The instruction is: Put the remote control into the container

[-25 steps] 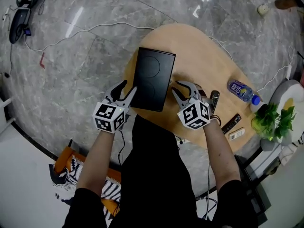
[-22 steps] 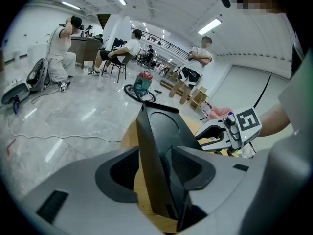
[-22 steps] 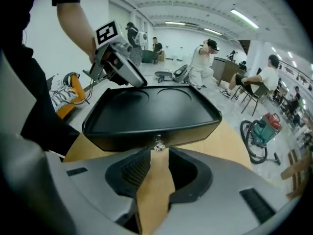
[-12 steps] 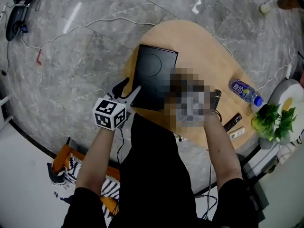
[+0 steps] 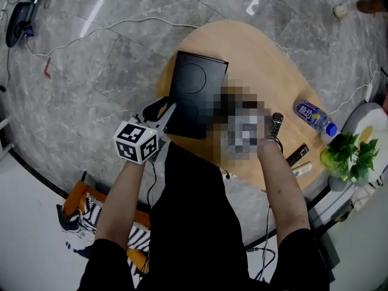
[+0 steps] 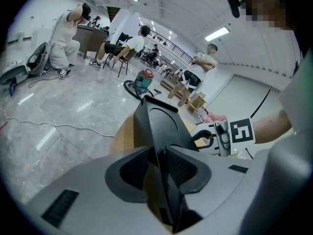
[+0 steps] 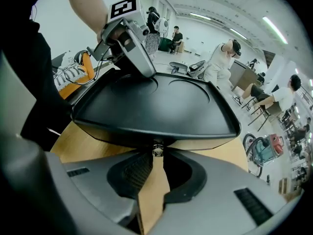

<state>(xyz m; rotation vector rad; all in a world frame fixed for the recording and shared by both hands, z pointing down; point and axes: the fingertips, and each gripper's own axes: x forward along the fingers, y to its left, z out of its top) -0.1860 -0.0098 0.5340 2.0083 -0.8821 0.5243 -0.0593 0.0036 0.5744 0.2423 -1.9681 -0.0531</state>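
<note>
Remote controls, three in all, lie outside the container at the right end of the oval wooden table point(image 5: 260, 65). A dark slim remote control point(image 5: 276, 125) sits just beside a mosaic patch, a second dark remote control point(image 5: 296, 155) is nearer the table edge, and a pale remote control point(image 5: 301, 170) lies just beside that one. Their buttons are too small to make out.

The black rectangular container point(image 5: 193, 83), with two round recesses in its top, rests at the table's near left. In the head view its right near corner is covered by the mosaic patch, which also hides the right gripper there. The person's body cuts off the table's near edge.

The left gripper point(image 6: 157, 148) has just been closing, and its jaws now pinch the container's thin near-left edge, which runs between the pads. The right gripper point(image 7: 156, 153) has also just been closing. Its jaws are drawn to a narrow wedge, with the tips nipped on the lower lip of the container's right rim, where a small silvery bit shows.

A clear plastic bottle point(image 5: 310, 114) lies well right of the container. Its blue label carries pale characters too small to read. A green leafy plant point(image 5: 347, 155) stands at the far right. The grippers' marker cubes show only black-and-white square patterns and no words.
</note>
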